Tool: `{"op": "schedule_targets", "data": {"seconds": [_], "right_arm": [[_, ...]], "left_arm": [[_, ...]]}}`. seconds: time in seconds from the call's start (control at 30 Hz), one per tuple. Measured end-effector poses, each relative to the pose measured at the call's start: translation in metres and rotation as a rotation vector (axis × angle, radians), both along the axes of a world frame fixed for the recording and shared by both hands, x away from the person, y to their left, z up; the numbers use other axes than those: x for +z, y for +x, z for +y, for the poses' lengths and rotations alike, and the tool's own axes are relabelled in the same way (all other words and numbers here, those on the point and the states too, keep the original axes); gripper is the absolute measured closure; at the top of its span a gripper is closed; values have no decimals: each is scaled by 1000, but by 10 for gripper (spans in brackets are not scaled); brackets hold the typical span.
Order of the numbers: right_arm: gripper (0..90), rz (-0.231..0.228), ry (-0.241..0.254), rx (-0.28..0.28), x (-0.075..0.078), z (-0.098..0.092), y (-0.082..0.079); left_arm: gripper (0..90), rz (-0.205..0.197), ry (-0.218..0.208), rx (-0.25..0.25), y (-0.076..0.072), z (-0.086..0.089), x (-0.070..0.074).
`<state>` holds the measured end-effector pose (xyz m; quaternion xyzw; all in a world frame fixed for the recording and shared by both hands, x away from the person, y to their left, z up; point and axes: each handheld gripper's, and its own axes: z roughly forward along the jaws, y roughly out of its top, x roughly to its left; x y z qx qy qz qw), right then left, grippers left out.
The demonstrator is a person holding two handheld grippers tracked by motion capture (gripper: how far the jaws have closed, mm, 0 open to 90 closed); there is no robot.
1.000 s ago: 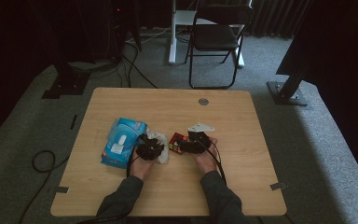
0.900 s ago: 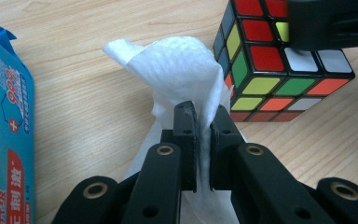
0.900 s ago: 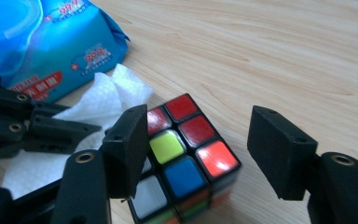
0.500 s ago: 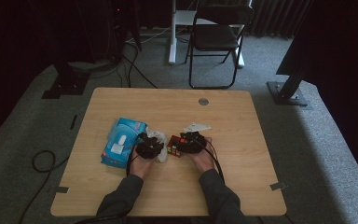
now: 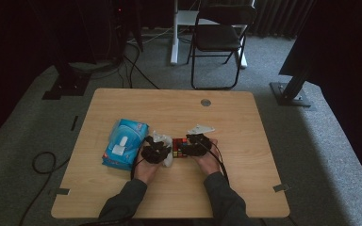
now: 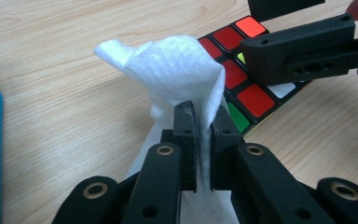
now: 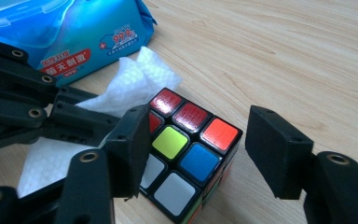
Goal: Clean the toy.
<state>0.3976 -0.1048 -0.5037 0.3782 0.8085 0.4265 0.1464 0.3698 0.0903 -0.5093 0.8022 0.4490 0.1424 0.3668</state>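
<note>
The puzzle cube (image 7: pixel 186 154) sits near the table's (image 5: pixel 122 99) near edge, between the right gripper's (image 7: pixel 200 154) spread jaws. The left gripper (image 6: pixel 203 126) pinches a white wipe (image 6: pixel 177 70) beside it.

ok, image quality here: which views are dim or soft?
High view: dim, dark surroundings, the cube small and soft. Left gripper view: bright, the wipe sharp, slightly washed out. Right gripper view: sharp, with mild glare on the cube's stickers and the blue pack.
</note>
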Motion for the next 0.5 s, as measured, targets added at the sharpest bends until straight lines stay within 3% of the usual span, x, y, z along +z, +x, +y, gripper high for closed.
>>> {"op": "schedule_targets", "data": {"seconds": [0.13, 0.33, 0.5], "right_arm": [[453, 15, 13, 9, 0, -2, 0], [484, 29, 28, 24, 0, -4, -1], [485, 37, 36, 20, 0, -4, -1]], "left_arm": [[844, -4, -24, 22, 4, 5, 3], [845, -25, -62, 12, 7, 4, 8], [852, -11, -52, 5, 9, 2, 2]]}}
